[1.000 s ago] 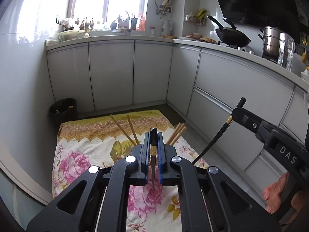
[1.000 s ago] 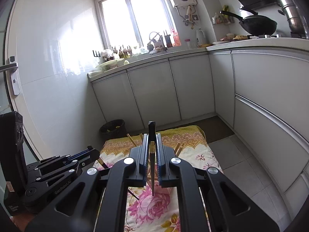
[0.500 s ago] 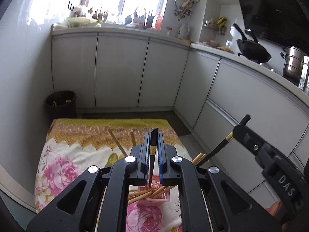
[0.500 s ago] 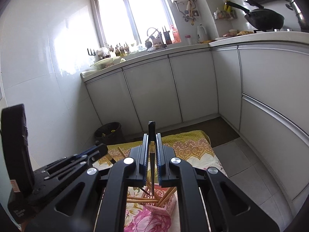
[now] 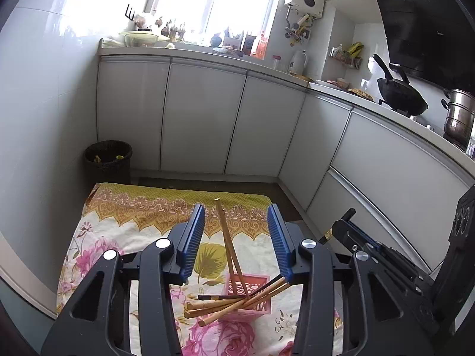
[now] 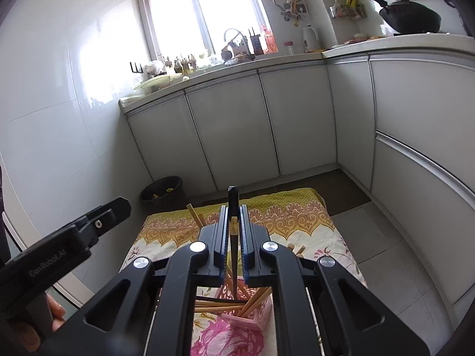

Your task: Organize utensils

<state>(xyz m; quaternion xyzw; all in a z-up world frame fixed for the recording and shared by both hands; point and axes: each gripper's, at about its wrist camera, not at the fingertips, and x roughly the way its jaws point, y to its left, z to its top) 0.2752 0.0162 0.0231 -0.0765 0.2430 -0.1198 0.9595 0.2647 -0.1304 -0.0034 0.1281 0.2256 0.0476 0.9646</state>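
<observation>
The left gripper (image 5: 236, 222) hung over a floral cloth (image 5: 101, 249) spread on the kitchen floor, its jaws opening with the blue pads parted. Nothing was pressed between them; through the gap showed wooden chopsticks (image 5: 227, 237) leaning upright out of a pink basket (image 5: 258, 305) below. Other wooden sticks and one dark chopstick (image 5: 219, 297) lay slanting across the basket's rim, their ends sticking out past its left side over the cloth.

The right gripper (image 6: 233, 225) was closed narrowly on a dark chopstick (image 6: 233, 204), held upright with its blunt end above the pads and its thin tip pointing down into the same pink basket (image 6: 261, 311). More wooden sticks fanned out of the basket there, and two stick ends showed just right of the gripper's body.

The cloth's patterned yellow border (image 6: 291, 207) marked its far edge; beyond it lay a strip of dark floor and then white cabinet doors (image 5: 202, 121) wrapping around the back and the right. A dark waste bin (image 5: 108, 157) stood at the cloth's far left corner against the tiled wall (image 5: 44, 103). To the right of the cloth, grey floor tiles (image 6: 383, 252) ran bare to the cabinets. The cloth around the basket lay open on the far and left sides. The two grippers were near each other, each visible at the edge of the other's view.
</observation>
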